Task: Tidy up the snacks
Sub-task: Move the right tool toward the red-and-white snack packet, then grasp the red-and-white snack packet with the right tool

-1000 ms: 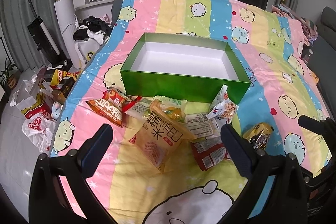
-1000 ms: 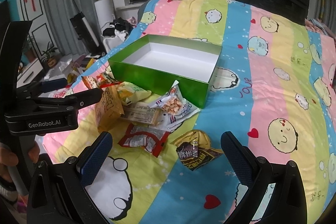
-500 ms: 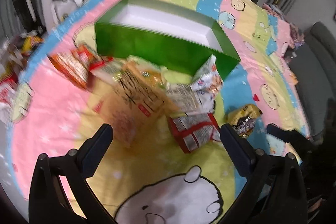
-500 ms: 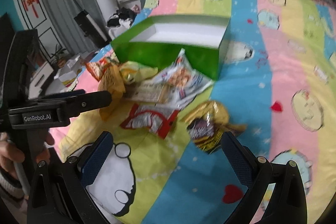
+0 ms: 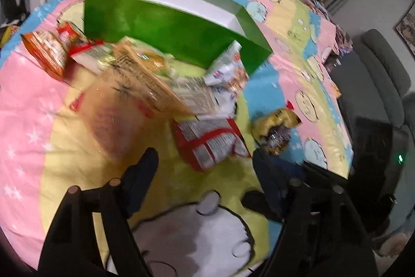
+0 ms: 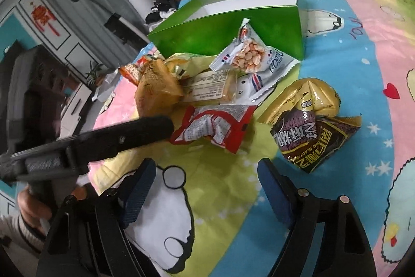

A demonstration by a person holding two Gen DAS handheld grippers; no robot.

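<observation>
Left gripper (image 5: 203, 160) spread wide, empty, low over the quilt (image 5: 31, 105). Just ahead between its fingers, a red pack (image 5: 210, 140); ahead-left, a blurred orange bag (image 5: 116, 110); ahead-right, a gold-brown bag (image 5: 276, 130). Farther ahead, a white peanut pack (image 5: 228, 69) leaning on the green box (image 5: 166, 30), open, white inside. Far left, an orange pack (image 5: 45, 52).

Right gripper (image 6: 206, 170) also spread wide, gripping nothing, above the quilt (image 6: 363, 48). Red pack (image 6: 215, 125) just ahead of the gap; gold-brown bag (image 6: 310, 121) ahead-right, apart from the fingers. Beyond, a pale label pack (image 6: 210, 90), orange bag (image 6: 155, 92) and peanut pack (image 6: 251, 56) heaped against the box (image 6: 233, 33). Left gripper (image 6: 166, 125) reaching in from the left, tip near the red pack.
</observation>
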